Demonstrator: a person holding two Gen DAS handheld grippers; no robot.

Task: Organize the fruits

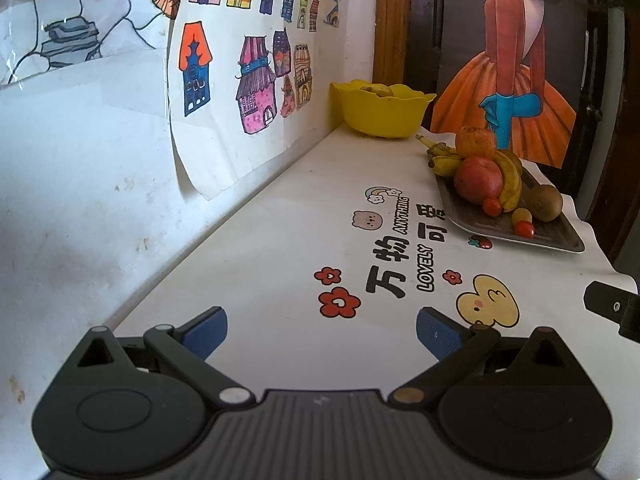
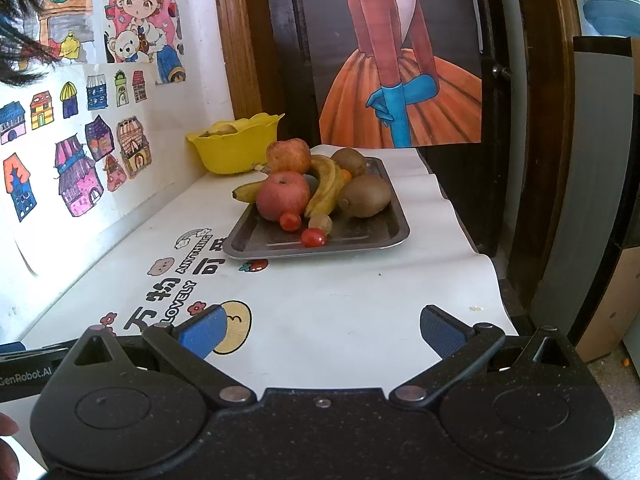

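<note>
The left gripper (image 1: 322, 332) has its two blue pads wide apart and nothing is between them; it hangs low over the white table cover (image 1: 280, 240), above the printed flowers and black lettering. The right gripper (image 2: 320, 330) is spread in the same way and holds nothing, and under its left pad there is the yellow cartoon print of the cover.

Taking the metal tray (image 2: 360, 236) as the landmark: both grippers are well apart from it, on its near side. On the tray the fruits lie in a pile. A red apple (image 2: 282, 196) sits at the near left part, and a second apple (image 2: 288, 155), more orange, is behind it. A banana (image 2: 326, 188) curves through the middle of the pile, and another banana end (image 2: 244, 192) sticks out over the left rim of the tray. A big kiwi (image 2: 365, 196) lies on the right side, and one more kiwi (image 2: 349, 160) is behind it. In front of the red apple are two cherry tomatoes (image 2: 313, 237), and a small brownish fruit (image 2: 321, 222) lies between them and the banana.

Behind the tray, to its far left in the corner by the wall, stands a yellow bowl (image 2: 236, 152) with some fruit (image 2: 220, 130) inside; I cannot tell which kind. The wall to the left of the tray carries children's drawings of houses (image 1: 256, 88). Behind the tray leans a painting of a woman in an orange dress (image 2: 400, 92).
</note>
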